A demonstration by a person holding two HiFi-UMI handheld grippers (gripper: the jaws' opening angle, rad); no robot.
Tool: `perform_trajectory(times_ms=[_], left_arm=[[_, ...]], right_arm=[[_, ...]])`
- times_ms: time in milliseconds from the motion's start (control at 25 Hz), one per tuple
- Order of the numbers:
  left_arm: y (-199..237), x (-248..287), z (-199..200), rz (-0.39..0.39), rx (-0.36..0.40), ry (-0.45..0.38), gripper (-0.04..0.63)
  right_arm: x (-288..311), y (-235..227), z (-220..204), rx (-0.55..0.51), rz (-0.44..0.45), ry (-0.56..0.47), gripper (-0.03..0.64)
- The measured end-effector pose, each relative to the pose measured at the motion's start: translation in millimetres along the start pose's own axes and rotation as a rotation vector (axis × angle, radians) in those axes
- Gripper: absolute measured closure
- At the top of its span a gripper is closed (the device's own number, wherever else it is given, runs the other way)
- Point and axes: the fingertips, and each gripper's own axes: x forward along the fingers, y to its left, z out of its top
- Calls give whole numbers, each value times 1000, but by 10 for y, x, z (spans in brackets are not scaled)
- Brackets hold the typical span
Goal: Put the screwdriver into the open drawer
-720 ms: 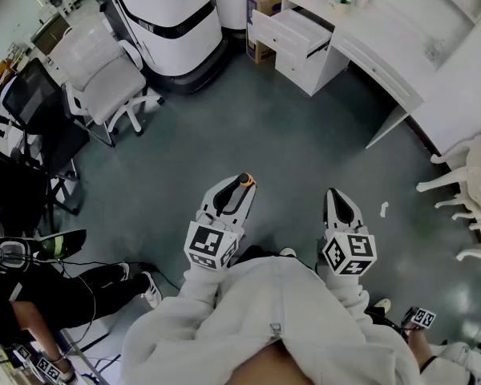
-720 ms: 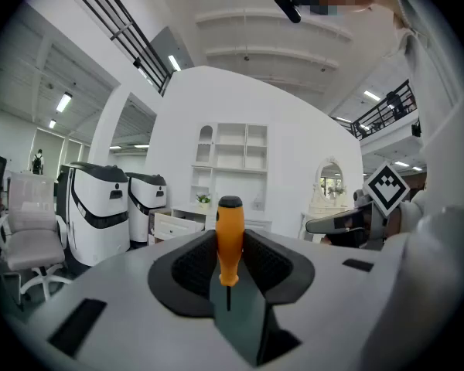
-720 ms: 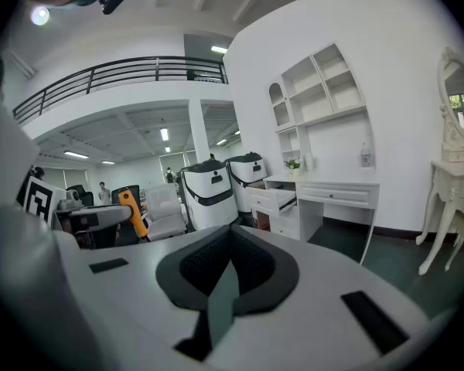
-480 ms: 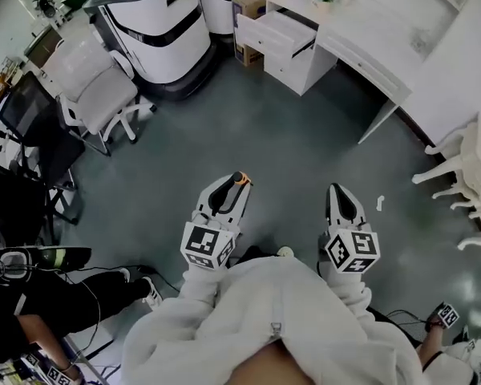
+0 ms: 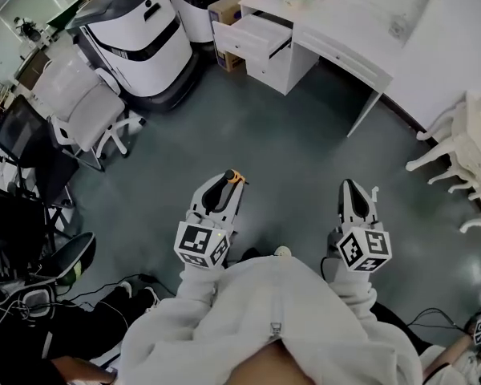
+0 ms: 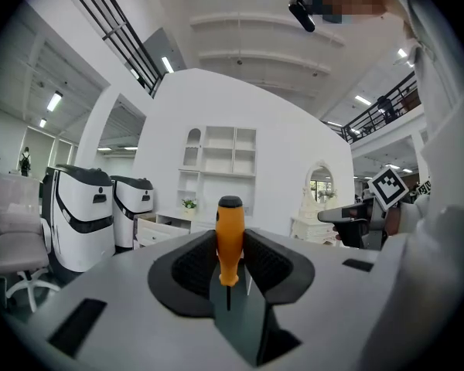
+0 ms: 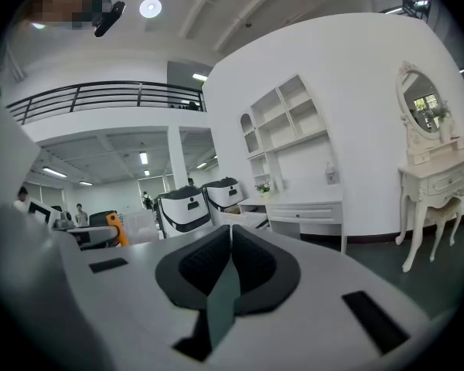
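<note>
While left gripper [image 5: 225,181] clamps orange screwdriver [image 6: 230,234], cube [image 5: 200,244] shows square markers.

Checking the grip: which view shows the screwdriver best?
Left gripper view: the screwdriver, orange handle upright, sits clamped in the left gripper. Head view shows only its handle end; right gripper view, an orange sliver.

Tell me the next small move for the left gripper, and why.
Probably step forward and carry the left gripper toward the open drawer. Its jaws are shut on the screwdriver by its orange handle, so the grasp looks done, but a wide stretch of floor separates it from the white desk. The right gripper is shut and empty.
</note>
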Motion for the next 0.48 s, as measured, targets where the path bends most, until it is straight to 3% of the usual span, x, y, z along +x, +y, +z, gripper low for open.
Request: perform_trajectory(times_ms=[480], left_arm=[[-503, 210, -143, -20, 17, -12, 472]], right_arm=[[-160, -212, -177, 2, 52, 11, 583]])
